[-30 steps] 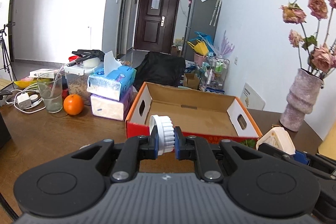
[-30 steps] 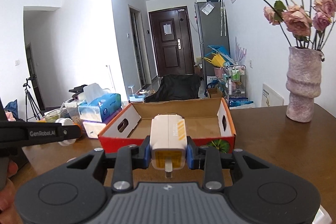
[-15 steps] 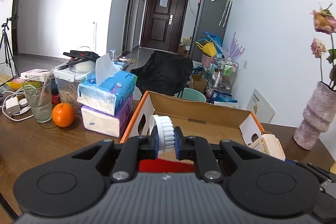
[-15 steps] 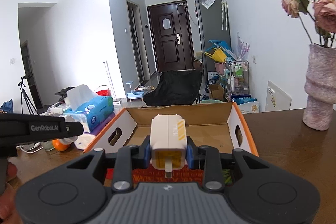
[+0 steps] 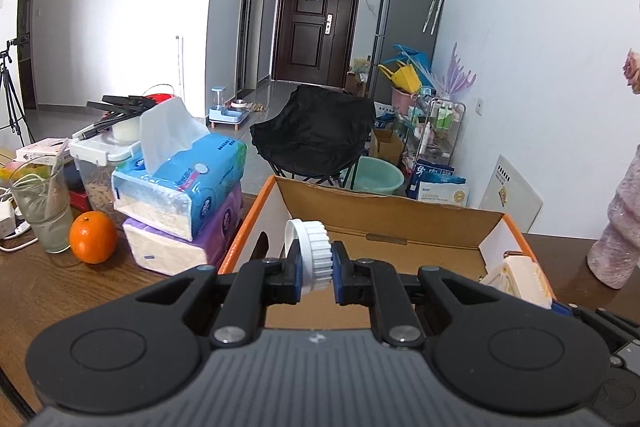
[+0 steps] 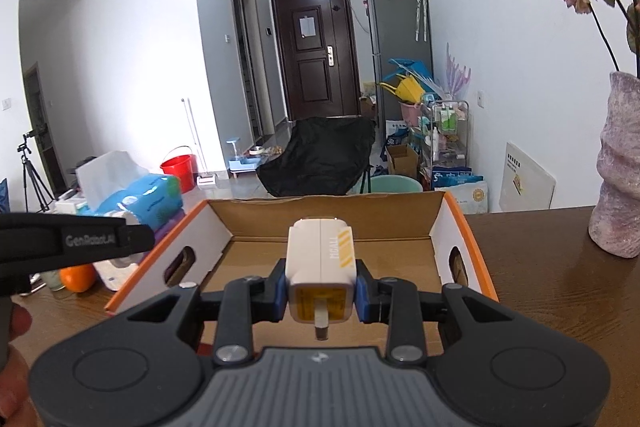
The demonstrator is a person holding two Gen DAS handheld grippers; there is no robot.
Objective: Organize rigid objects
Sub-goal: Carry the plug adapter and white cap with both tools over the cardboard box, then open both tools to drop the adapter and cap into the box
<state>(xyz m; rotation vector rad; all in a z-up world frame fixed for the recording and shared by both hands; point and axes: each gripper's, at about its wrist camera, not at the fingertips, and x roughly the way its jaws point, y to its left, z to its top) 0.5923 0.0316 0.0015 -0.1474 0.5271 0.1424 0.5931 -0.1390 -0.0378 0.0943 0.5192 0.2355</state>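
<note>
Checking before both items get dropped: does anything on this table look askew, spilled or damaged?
Nothing spilled or damaged. Only the blue tissue pack sits skewed on the purple pack, overhanging it. The white cap and the charger sit squarely in the jaws above the cardboard box.

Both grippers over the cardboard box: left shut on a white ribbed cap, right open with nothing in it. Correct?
Not quite. The right gripper is not open or bare: the right wrist view shows it shut on a white charger with yellow stripes. The rest holds: the left gripper is shut on the white ribbed cap, and both hang over the cardboard box.
</note>
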